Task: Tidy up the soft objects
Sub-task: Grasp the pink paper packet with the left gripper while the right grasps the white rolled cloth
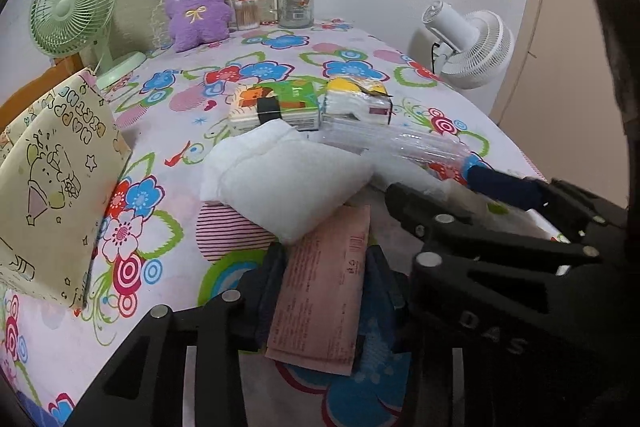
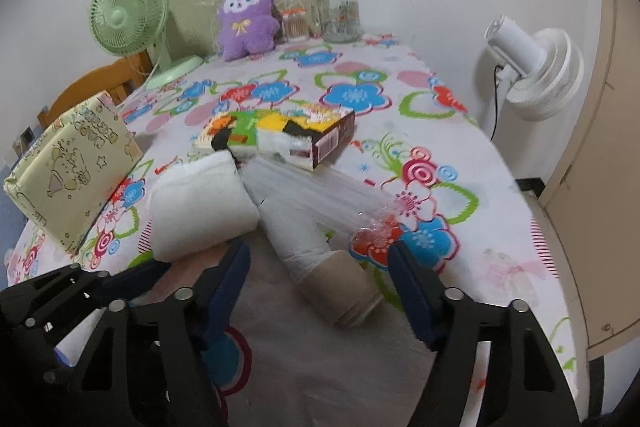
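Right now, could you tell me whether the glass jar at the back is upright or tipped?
Upright: the glass jar stands on its base, green lid on top.

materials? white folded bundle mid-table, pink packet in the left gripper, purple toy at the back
White bundle: soft fibrous padding or cloth, matte, by its rounded folds; exact kind unclear.
Pink packet: thin printed film or paper, flat and dull; the left gripper pinches it.
Purple toy: plush, fuzzy pile.

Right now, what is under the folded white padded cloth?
The folded white padded cloth lies partly on a flat pink printed packet, which the left tool grips. Whatever else sits beneath it is covered.
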### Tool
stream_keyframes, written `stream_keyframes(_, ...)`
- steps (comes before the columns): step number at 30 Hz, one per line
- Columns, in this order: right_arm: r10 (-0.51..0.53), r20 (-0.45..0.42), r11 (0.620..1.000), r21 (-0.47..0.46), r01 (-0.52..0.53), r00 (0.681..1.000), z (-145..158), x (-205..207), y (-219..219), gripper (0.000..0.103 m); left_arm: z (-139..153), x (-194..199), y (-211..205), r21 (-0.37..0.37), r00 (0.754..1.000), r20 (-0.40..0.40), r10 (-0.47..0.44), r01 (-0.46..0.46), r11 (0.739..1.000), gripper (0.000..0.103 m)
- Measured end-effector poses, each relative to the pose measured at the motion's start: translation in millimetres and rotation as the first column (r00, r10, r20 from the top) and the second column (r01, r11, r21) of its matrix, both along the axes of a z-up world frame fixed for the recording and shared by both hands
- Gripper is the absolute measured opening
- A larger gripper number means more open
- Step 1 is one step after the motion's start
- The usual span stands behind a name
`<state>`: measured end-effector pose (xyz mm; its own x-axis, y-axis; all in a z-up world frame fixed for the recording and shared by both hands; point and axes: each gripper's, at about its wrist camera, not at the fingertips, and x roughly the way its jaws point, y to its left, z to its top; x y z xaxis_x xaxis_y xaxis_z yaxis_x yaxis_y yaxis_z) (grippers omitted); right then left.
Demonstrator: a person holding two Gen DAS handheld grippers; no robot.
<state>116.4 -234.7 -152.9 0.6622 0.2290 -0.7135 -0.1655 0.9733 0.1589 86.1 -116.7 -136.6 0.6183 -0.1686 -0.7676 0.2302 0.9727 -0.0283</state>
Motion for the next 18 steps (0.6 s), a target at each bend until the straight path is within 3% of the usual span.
stream_keyframes(12, 0.007, -0.015, 1.000, -0.001, -0.007, 1.000, -3.6, 6.8, 7.8, 0.036, 0.0, 4.1, 1.8, 0.018, 1.000, -0.002, 0.000, 0.000, 1.000, 0.042)
stream_keyframes(18, 0.006, -0.003, 1.000, 0.018, -0.006, 1.000, 1.6, -2.3, 12.7, 0.031, 0.1, 2.2, 4.5, 0.007, 1.000, 0.007, 0.015, -0.015, 1.000, 0.041)
